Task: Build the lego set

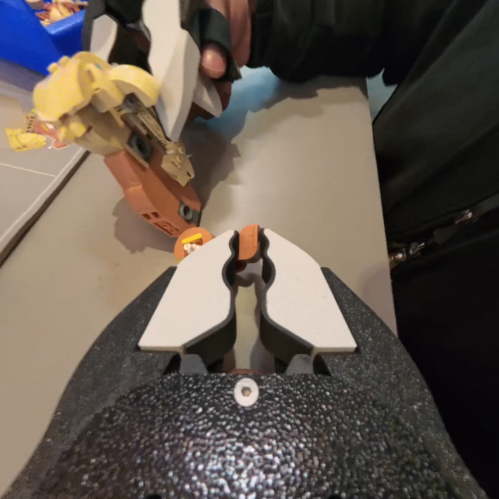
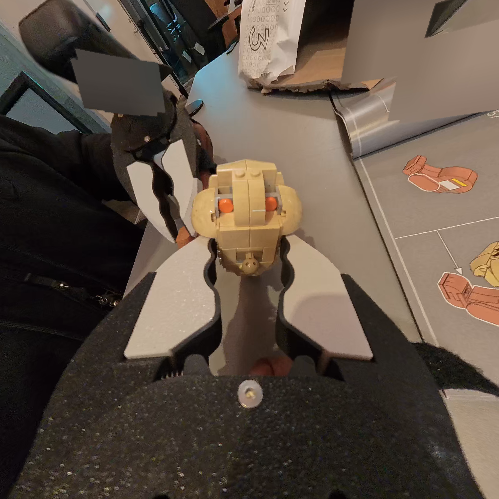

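The left hand-held gripper [image 1: 249, 237] pinches a small brown brick piece [image 1: 249, 244], the right hand-held gripper [image 2: 247, 256] clamps the tan brick figure [image 2: 247, 213] (keep both squeezed firmly).

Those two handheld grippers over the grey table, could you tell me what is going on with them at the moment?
A person works a gripper in each hand. The left gripper is closed on a small brown brick piece just above the table. The right gripper holds a tan brick-built model with a brown section below it. A printed instruction sheet lies to the right.
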### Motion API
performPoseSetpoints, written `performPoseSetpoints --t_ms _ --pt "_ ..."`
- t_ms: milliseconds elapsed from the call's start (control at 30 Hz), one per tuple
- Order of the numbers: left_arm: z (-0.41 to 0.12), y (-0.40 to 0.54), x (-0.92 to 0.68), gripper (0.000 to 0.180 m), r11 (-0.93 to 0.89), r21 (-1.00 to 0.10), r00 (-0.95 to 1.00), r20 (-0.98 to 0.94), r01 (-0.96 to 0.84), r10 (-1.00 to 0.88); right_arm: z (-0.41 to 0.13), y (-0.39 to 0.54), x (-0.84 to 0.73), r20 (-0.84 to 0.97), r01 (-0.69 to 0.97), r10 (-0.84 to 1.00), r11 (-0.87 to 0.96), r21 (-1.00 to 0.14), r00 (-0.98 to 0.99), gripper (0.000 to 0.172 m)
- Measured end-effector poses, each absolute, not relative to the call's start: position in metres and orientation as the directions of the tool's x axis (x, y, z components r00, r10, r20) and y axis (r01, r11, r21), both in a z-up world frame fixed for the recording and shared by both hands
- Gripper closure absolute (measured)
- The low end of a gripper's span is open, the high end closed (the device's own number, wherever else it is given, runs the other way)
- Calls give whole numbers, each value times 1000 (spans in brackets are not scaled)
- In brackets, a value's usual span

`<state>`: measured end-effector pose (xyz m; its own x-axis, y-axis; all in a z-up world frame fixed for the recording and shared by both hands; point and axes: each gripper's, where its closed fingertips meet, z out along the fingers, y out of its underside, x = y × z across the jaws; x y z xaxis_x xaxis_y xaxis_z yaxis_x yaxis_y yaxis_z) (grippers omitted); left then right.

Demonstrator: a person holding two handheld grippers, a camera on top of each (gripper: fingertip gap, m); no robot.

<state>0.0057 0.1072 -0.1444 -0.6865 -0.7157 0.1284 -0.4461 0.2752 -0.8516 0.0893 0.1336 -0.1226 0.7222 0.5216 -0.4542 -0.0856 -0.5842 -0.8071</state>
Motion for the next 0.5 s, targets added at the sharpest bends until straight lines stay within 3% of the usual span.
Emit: performPoseSetpoints --t_ms 233,500 --pt "-123 111 11 167 31 -872 -652 341 -489 -677 -123 133 90 -459 -87 517 -590 -802 723 127" --pt "-84 108 10 167 -267 -840 -699 542 -473 -466 -123 127 83 -486 -72 558 -604 -794 673 127"
